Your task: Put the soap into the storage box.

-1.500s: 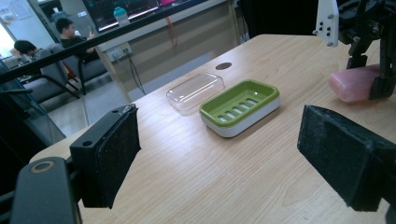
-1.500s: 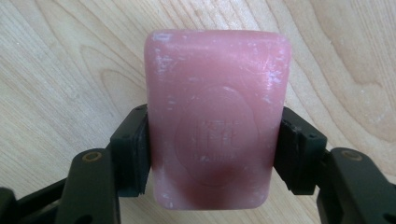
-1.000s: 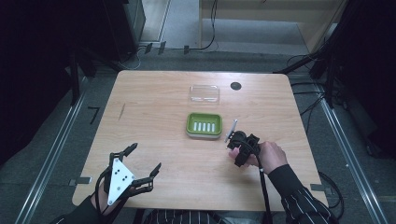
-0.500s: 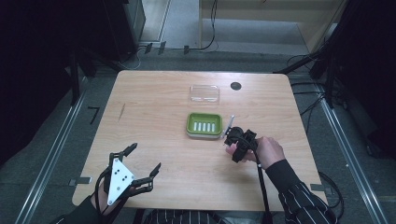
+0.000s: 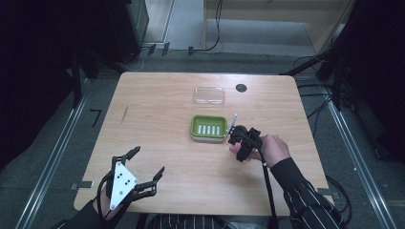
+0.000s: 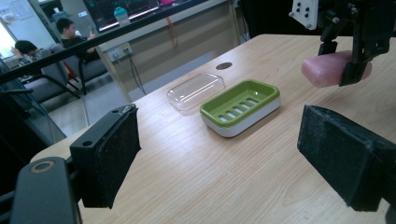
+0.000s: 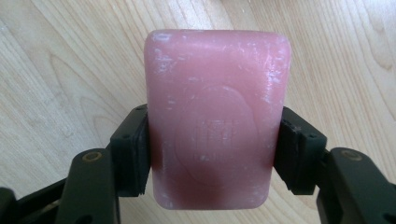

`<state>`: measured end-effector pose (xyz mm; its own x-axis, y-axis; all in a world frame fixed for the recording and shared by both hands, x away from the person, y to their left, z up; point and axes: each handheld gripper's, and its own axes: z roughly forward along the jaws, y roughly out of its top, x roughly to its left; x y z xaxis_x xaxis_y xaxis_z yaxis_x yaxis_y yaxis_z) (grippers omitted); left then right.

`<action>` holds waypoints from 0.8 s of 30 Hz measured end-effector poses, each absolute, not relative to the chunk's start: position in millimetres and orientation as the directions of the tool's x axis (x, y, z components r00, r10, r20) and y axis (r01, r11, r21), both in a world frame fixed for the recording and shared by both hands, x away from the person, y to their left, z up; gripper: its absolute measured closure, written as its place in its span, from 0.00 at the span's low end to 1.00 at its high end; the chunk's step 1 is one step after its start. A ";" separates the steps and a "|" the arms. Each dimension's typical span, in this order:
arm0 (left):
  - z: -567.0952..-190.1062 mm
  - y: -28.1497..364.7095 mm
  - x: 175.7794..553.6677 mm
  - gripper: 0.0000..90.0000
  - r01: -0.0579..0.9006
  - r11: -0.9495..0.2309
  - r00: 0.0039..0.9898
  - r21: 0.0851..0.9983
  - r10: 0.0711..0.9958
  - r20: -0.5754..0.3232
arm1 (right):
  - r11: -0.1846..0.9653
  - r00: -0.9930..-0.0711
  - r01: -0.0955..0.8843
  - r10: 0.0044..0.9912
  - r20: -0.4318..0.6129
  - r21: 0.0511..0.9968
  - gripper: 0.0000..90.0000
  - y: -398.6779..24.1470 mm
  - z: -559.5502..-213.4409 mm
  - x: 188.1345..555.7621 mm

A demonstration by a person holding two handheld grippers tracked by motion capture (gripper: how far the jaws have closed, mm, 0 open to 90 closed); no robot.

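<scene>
A pink bar of soap (image 7: 215, 119) is clamped by its long sides between the jaws of my right gripper (image 7: 215, 149), held flat above the wooden table (image 5: 157, 109). In the high view the right gripper (image 5: 241, 143) hovers just right of the green soap dish (image 5: 208, 128), which has a slotted floor and lies empty. From the left gripper view the dish (image 6: 240, 106) and the soap (image 6: 327, 69) show ahead. My left gripper (image 5: 145, 164) stands open near the table's front left, with nothing between its pads (image 6: 116, 154).
A clear plastic lid (image 5: 209, 95) lies behind the dish, toward the far edge. A round dark hole (image 5: 241, 88) sits in the tabletop right of the lid. Dark equipment and cables surround the table; people sit in the background of the left gripper view.
My right gripper has drifted slightly left and forward with the soap, closer to the dish. The left gripper has stayed still.
</scene>
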<state>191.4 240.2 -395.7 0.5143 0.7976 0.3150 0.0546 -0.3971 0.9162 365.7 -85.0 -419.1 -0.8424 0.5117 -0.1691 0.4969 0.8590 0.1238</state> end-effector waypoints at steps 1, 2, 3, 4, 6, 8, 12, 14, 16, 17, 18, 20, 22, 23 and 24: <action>-395.7 240.2 191.4 0.15 0.055 -0.397 0.514 0.916 0.798 0.315 | 0.858 -0.841 0.499 0.513 -0.169 0.123 0.43 -84.5 -418.9 366.0; -395.8 240.1 191.4 0.15 0.054 -0.395 0.514 0.917 0.798 0.314 | 0.861 -0.844 0.494 0.508 -0.171 0.122 0.43 -84.4 -418.8 366.6; -395.8 240.1 191.4 0.15 0.054 -0.395 0.514 0.917 0.799 0.314 | 0.863 -0.845 0.491 0.505 -0.172 0.123 0.43 -84.2 -418.6 367.4; -395.8 240.1 191.3 0.15 0.054 -0.395 0.514 0.917 0.798 0.314 | 0.864 -0.847 0.489 0.504 -0.172 0.121 0.43 -83.8 -418.3 367.9; -395.8 240.1 191.4 0.15 0.055 -0.396 0.514 0.917 0.798 0.314 | 0.864 -0.846 0.489 0.504 -0.175 0.122 0.43 -83.4 -418.1 368.7; -395.7 240.2 191.3 0.15 0.054 -0.397 0.515 0.916 0.797 0.315 | 0.867 -0.848 0.484 0.498 -0.178 0.119 0.43 -82.9 -417.2 369.8; -395.8 240.1 191.2 0.15 0.054 -0.398 0.516 0.916 0.797 0.315 | 0.873 -0.855 0.473 0.487 -0.181 0.117 0.43 -82.2 -416.0 372.3; -395.8 240.1 191.2 0.15 0.054 -0.397 0.516 0.916 0.797 0.315 | 0.871 -0.852 0.476 0.490 -0.182 0.118 0.43 -81.7 -415.7 372.4; -395.8 240.2 191.2 0.15 0.055 -0.396 0.514 0.916 0.798 0.314 | 0.871 -0.851 0.475 0.490 -0.187 0.122 0.43 -81.1 -414.3 374.1; -395.8 240.4 191.3 0.15 0.055 -0.396 0.514 0.917 0.798 0.314 | 0.872 -0.851 0.474 0.489 -0.189 0.125 0.43 -80.9 -413.7 374.6; -395.8 240.4 191.3 0.15 0.055 -0.396 0.514 0.917 0.798 0.314 | 0.872 -0.852 0.473 0.489 -0.190 0.124 0.43 -80.5 -413.1 375.0; -395.8 240.2 191.4 0.15 0.054 -0.399 0.516 0.915 0.796 0.317 | 0.878 -0.856 0.461 0.478 -0.197 0.127 0.43 -80.3 -412.6 376.5; -395.8 240.2 191.4 0.15 0.054 -0.400 0.516 0.915 0.796 0.317 | 0.876 -0.853 0.467 0.483 -0.197 0.124 0.43 -79.6 -411.8 376.6; -395.8 240.2 191.3 0.15 0.054 -0.399 0.516 0.915 0.796 0.317 | 0.876 -0.853 0.467 0.483 -0.197 0.125 0.43 -79.2 -411.3 377.1; -395.8 240.3 191.2 0.15 0.056 -0.397 0.514 0.916 0.798 0.314 | 0.880 -0.858 0.457 0.475 -0.198 0.131 0.43 -78.9 -410.3 378.5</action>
<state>191.2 240.3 -395.8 0.5136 0.7984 0.3144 0.0563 -0.3970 0.9161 378.5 -78.9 -410.3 -0.8578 0.4745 -0.1976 0.4567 0.8800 0.1306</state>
